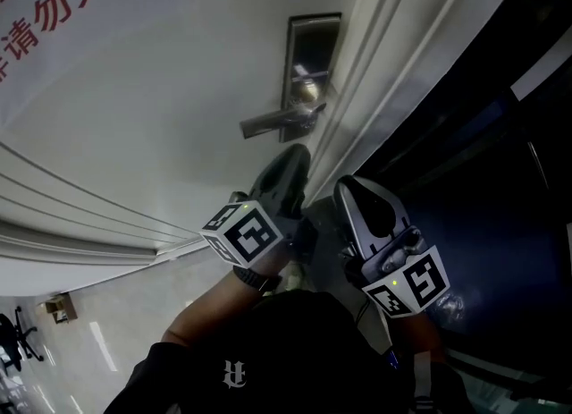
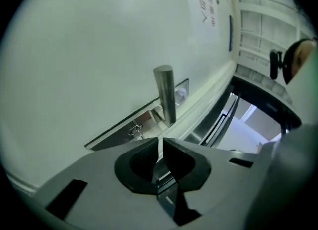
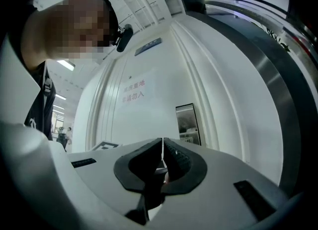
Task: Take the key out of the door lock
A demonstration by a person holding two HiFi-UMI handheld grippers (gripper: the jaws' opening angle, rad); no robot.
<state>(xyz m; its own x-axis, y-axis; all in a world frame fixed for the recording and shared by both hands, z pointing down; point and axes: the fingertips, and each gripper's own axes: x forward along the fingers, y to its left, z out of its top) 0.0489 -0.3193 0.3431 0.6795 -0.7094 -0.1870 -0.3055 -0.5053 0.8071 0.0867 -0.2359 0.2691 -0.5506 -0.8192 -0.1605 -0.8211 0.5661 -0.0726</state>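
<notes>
A small metal key (image 2: 135,131) sticks out of the keyhole in the silver lock plate (image 2: 130,126) on the white door, below the lever handle (image 2: 164,95). In the left gripper view my left gripper (image 2: 160,142) is shut with nothing in it, a short way in front of the key and apart from it. In the head view the left gripper (image 1: 295,156) hangs just under the lever handle (image 1: 277,122) and hides the key. My right gripper (image 1: 348,188) is beside it, nearer the door frame, shut and empty. The right gripper view shows its jaws (image 3: 162,148) closed and the lock plate (image 3: 187,122) ahead.
The white door (image 1: 161,90) carries a sign with red characters (image 1: 54,10). A white door frame (image 1: 375,72) runs to the right of the lock, with a dark glass panel (image 1: 483,171) beyond it. Pale floor tiles (image 1: 98,350) show at the lower left.
</notes>
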